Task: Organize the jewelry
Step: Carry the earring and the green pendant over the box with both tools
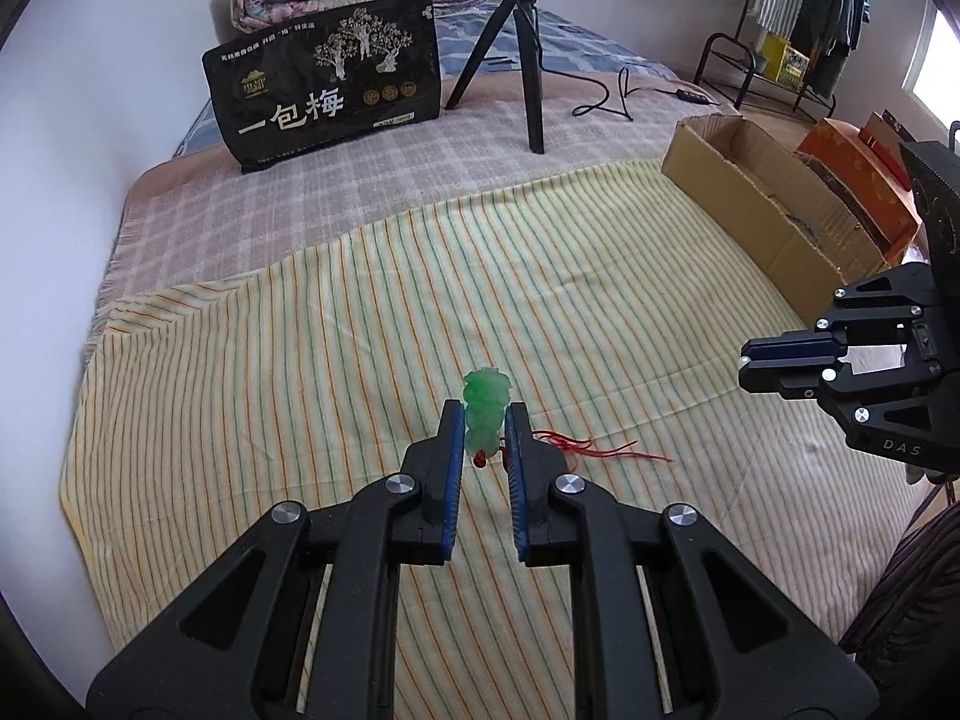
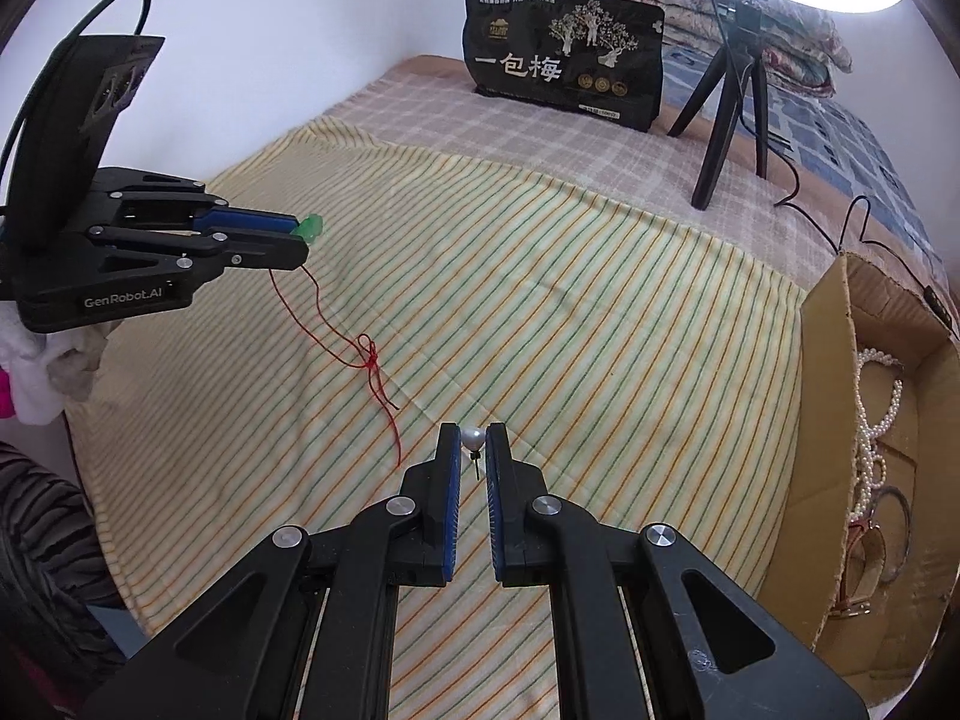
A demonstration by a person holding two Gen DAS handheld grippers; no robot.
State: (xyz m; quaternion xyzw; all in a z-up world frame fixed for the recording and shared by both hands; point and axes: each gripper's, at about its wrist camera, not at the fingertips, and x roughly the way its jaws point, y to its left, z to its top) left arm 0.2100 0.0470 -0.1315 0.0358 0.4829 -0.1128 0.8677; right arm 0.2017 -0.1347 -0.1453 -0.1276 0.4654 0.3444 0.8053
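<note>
Right wrist view: box [image 2: 828,324] holds pearls [image 2: 877,414]; left gripper [image 1: 485,420] grips pendant [image 1: 485,405], right gripper [image 2: 473,441] grips earring [image 2: 473,438], both unboxed.

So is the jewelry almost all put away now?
Partly. A pearl necklace and a strap watch already lie in the cardboard box. The left gripper holds the green pendant, the right gripper a pearl earring. Both must go in the box.
</note>
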